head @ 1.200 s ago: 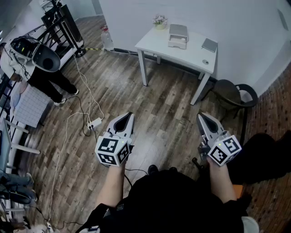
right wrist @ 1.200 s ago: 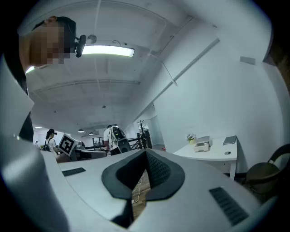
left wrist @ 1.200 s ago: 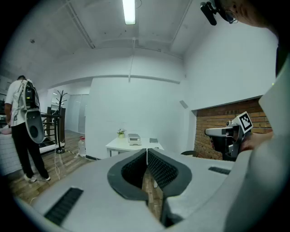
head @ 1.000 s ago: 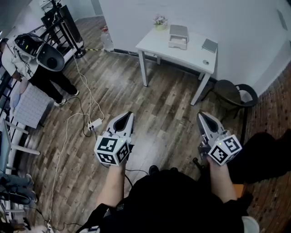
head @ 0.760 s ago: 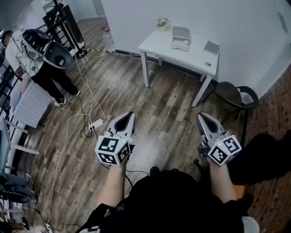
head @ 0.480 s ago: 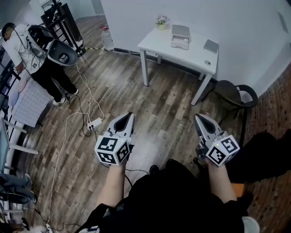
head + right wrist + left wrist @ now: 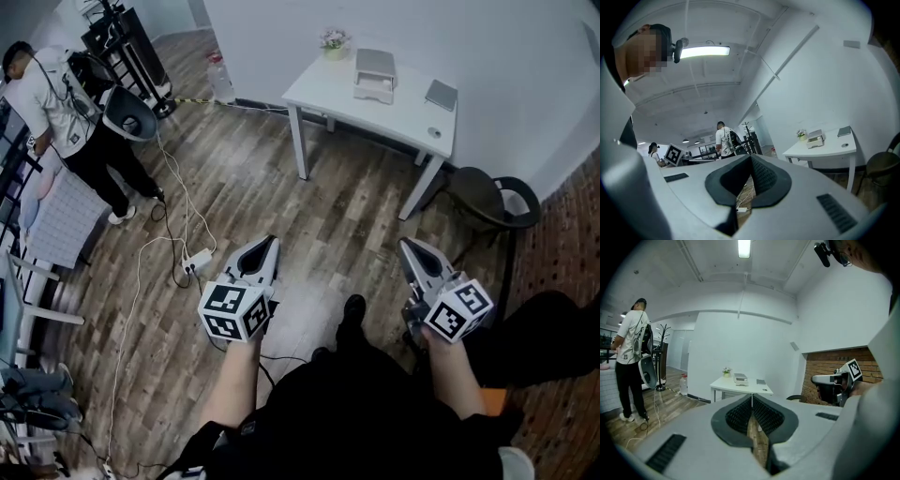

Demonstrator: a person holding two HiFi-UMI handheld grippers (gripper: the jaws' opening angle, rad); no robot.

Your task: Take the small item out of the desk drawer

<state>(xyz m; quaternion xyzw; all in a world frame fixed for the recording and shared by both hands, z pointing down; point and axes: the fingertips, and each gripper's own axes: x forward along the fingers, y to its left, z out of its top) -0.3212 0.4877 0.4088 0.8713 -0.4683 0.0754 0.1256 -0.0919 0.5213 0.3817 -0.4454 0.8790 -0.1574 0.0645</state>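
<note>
A white desk (image 7: 375, 89) stands against the far wall, well ahead of both grippers. On it sits a small grey-and-white drawer unit (image 7: 373, 75), whose inside I cannot see. My left gripper (image 7: 270, 242) and right gripper (image 7: 405, 246) hang over the wood floor, both shut and empty, pointing toward the desk. In the left gripper view the desk (image 7: 740, 386) and drawer unit (image 7: 740, 378) show just above the closed tips of the left gripper (image 7: 751, 397). The right gripper view has the desk (image 7: 825, 147) at the right of the right gripper (image 7: 751, 157).
A person (image 7: 66, 103) stands at the far left by equipment racks. Cables and a power strip (image 7: 195, 258) lie on the floor at the left. A dark chair (image 7: 487, 197) stands right of the desk. The desktop also carries a potted plant (image 7: 331, 42) and a notebook (image 7: 439, 94).
My foot has stepped forward between the grippers and both grippers have sunk slightly. The person at the left has shifted and turned. Both grippers stay shut.
</note>
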